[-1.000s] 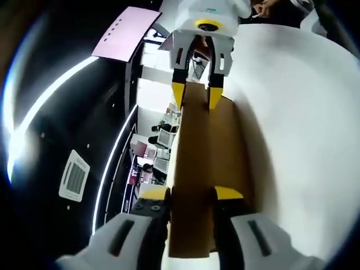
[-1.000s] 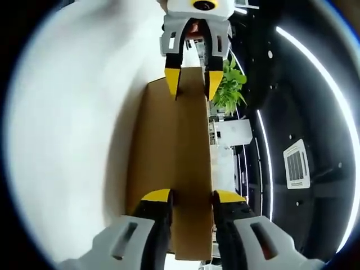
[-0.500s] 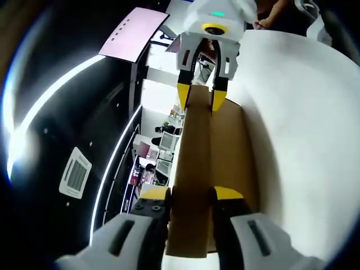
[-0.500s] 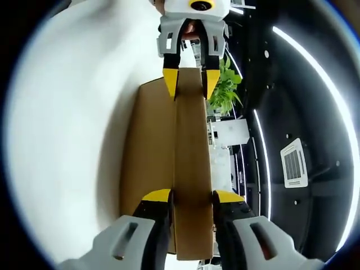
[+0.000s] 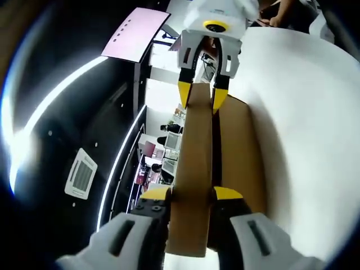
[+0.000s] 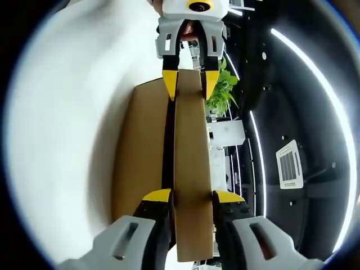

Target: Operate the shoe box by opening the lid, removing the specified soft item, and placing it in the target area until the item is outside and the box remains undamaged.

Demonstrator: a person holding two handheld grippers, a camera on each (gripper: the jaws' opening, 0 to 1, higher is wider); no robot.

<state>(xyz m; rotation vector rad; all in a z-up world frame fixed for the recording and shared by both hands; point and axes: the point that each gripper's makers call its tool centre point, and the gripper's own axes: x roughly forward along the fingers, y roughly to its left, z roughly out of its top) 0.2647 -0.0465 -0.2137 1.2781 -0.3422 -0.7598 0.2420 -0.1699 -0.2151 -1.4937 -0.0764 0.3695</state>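
Plain brown cardboard shoe box (image 5: 243,152) lying on a smooth white table (image 5: 315,129); matte, unprinted, long and rectangular. Lid (image 5: 194,169) of the same cardboard, a long strip seen nearly edge-on, raised off the box with a narrow dark gap (image 5: 215,147) between lid and box body. Same in the right gripper view: lid (image 6: 191,169) beside box (image 6: 140,163), dark slit (image 6: 167,146) along the join, white table (image 6: 62,135) beyond the box.

Left gripper (image 5: 191,194) at the near end of the lid, yellow-tipped black jaws set narrow, one on each face of the cardboard, pinching it. Right gripper (image 5: 203,97) at the far end of the lid in that view, white body, yellow tips clamped likewise on the lid edge.

In the right gripper view, right gripper (image 6: 191,196) closed narrow on the near end of the lid; left gripper (image 6: 188,87) gripping the far end. Both grippers facing each other along the lid's length.

Box contents hidden; soft item not made out through the gap.

On the lid's side away from the box: dark ceiling with curved light strips (image 6: 315,73), square vent (image 6: 288,164), leafy green plant (image 6: 220,93). In the left gripper view, pale pink panel (image 5: 135,35), vent (image 5: 81,174), distant office furniture (image 5: 157,152).
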